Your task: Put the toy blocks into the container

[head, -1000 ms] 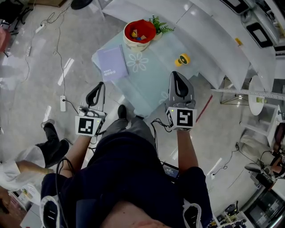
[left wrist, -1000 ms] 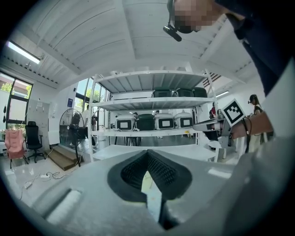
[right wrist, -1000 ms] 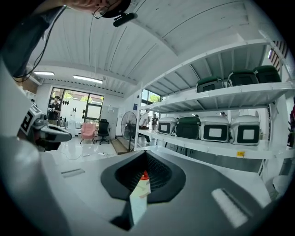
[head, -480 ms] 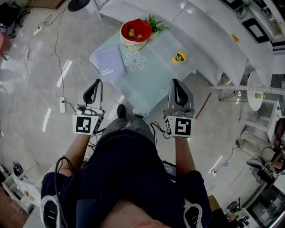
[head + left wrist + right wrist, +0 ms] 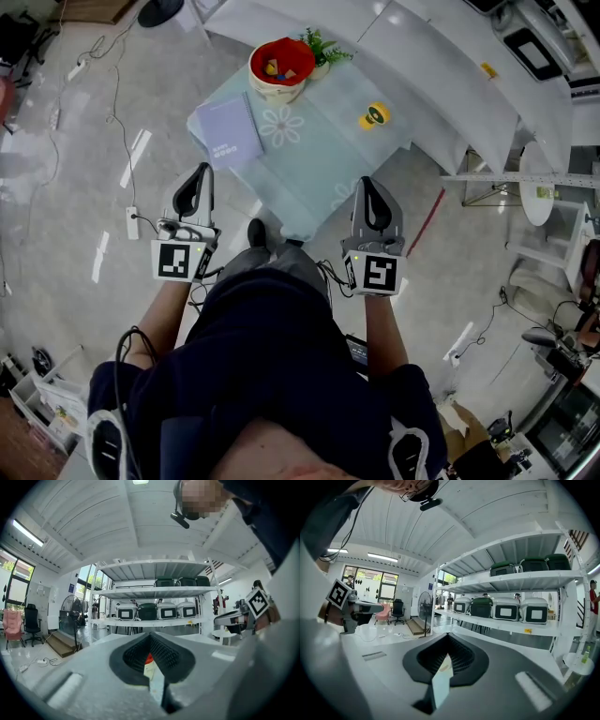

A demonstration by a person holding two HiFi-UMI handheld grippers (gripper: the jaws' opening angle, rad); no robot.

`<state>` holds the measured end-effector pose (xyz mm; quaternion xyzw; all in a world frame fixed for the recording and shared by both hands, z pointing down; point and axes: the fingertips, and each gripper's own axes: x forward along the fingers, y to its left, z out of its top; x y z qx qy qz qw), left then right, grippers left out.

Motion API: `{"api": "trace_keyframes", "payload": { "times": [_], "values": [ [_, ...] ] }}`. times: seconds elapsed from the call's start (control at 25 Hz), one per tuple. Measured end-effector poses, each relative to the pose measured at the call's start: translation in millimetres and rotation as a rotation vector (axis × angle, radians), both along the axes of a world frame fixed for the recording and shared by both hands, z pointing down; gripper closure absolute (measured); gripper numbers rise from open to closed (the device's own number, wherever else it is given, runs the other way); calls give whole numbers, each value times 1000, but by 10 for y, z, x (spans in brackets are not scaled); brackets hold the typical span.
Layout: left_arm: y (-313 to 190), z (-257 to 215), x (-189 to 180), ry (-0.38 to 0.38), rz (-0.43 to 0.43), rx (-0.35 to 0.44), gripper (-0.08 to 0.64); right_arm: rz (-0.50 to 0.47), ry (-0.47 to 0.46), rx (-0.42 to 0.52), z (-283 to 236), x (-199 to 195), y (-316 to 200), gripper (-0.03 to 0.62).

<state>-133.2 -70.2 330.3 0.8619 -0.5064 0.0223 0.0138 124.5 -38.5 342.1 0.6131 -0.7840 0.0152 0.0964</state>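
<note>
A cream bowl with a red lining (image 5: 278, 66) stands at the far end of a glass table (image 5: 314, 178) and holds several coloured toy blocks (image 5: 277, 68). A yellow round toy (image 5: 374, 114) lies alone on the table's right side. Both grippers hang level in front of the person, short of the table's near corner. My left gripper (image 5: 195, 184) is shut and empty; through the slit at its tip (image 5: 151, 660) a sliver of the red bowl shows. My right gripper (image 5: 373, 193) is shut too, with nothing in its jaws (image 5: 446, 662).
A purple book (image 5: 228, 138) lies on the table's left part, and a small green plant (image 5: 323, 49) stands behind the bowl. White counters (image 5: 450, 84) run past the table's far and right sides. Cables and a power strip (image 5: 132, 221) lie on the floor at left.
My right gripper has drawn back toward the person, away from the table. The left gripper has hardly moved. A seated person's legs at the left edge have left the view.
</note>
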Motion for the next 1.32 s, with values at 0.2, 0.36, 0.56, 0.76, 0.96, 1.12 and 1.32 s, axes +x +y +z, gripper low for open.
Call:
{"api": "trace_keyframes", "payload": {
  "times": [0.2,0.36,0.56,0.76,0.96,1.12,1.32],
  "values": [
    [12,-26,20,5,7,0,558,12,14,1,63,12,92,592],
    [19,-39,6,7,7,1,558,12,14,-4,95,-23,121,594],
    [41,-52,-5,13,-3,6,558,8,23,-12,121,-43,142,594],
    [64,-64,-23,10,-2,8,558,4,19,-14,98,-82,155,594],
    [84,-61,-23,3,1,18,558,-5,19,-15,89,-114,160,594],
    [96,-77,-28,12,-4,12,558,-8,19,-18,97,-141,159,594],
    [143,-82,-32,11,-6,8,558,-10,26,-25,104,-143,197,594]
  ]
}}
